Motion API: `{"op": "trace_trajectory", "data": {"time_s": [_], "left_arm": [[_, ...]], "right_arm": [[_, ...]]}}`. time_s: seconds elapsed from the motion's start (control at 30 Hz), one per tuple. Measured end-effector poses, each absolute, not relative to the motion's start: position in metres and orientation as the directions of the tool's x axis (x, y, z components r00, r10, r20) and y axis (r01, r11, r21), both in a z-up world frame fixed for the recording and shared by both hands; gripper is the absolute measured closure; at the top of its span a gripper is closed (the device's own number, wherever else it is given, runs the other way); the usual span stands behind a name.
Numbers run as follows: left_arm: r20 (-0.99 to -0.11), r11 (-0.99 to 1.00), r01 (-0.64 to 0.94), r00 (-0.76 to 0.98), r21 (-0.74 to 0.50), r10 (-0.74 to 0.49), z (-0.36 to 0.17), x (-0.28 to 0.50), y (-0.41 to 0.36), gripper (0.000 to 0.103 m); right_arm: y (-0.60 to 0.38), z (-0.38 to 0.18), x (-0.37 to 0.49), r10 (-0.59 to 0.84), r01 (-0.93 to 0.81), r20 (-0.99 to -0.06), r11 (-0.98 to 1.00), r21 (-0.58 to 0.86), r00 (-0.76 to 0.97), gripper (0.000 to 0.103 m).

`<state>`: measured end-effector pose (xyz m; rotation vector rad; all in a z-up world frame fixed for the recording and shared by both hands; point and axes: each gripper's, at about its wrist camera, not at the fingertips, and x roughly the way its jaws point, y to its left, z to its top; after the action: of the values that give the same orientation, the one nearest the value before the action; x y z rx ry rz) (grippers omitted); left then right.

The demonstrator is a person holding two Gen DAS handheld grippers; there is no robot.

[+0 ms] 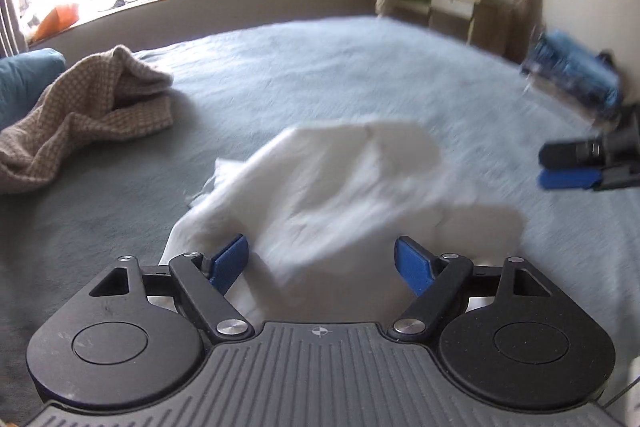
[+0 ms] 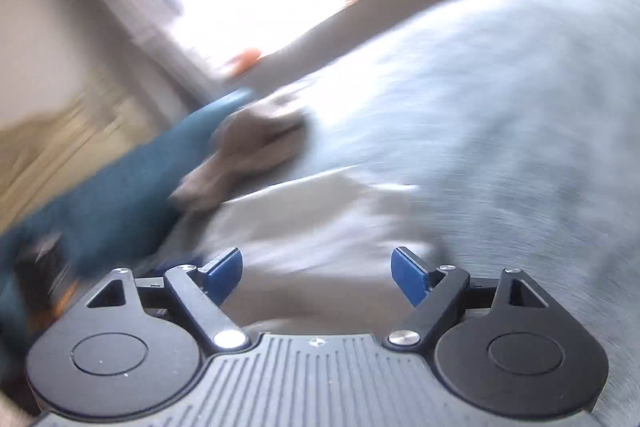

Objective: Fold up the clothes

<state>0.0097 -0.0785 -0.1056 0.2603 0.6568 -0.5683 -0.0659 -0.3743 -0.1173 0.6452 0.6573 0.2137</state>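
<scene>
The white garment [image 1: 332, 187] lies crumpled on the grey-blue bedspread [image 1: 320, 67], just ahead of and partly under the wide-open, empty left gripper [image 1: 322, 261], its long axis running away toward the far right, while the right gripper [image 2: 316, 273] also gapes empty.

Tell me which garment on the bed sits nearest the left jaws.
The white garment, crumpled right in front of the open left gripper. The brown checked one lies farther off, to the left beside the teal pillow.
</scene>
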Motion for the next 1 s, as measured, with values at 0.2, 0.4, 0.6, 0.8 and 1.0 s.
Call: {"op": "trace_trajectory", "data": {"time_s": [0.2,0.4,0.6,0.8,1.0], "left_arm": [[-0.648,0.849,0.527,0.657,0.029,-0.386,-0.108,0.010,-0.069,0.085],[-0.627,0.911,0.412,0.703,-0.023,-0.334,-0.089,0.005,-0.026,0.095],[-0.660,0.973,0.216,0.719,-0.086,-0.218,-0.088,0.000,0.043,0.095],[-0.726,0.995,0.001,0.684,-0.099,-0.072,-0.108,-0.005,0.108,0.097],[-0.773,0.987,-0.091,0.633,-0.129,-0.043,-0.121,-0.017,0.148,0.090]], "right_arm": [[-0.381,-0.163,-0.034,0.429,0.103,-0.565,0.726,0.680,0.705,0.052],[-0.341,-0.137,-0.042,0.549,-0.160,-0.409,0.717,0.678,0.728,0.088],[-0.275,-0.099,-0.054,0.703,-0.460,-0.362,0.689,0.560,0.612,0.087],[-0.221,-0.105,-0.058,0.784,-0.570,-0.440,0.621,0.538,0.439,0.085],[-0.216,-0.106,-0.076,0.767,-0.609,-0.508,0.629,0.482,0.391,0.075]]}}
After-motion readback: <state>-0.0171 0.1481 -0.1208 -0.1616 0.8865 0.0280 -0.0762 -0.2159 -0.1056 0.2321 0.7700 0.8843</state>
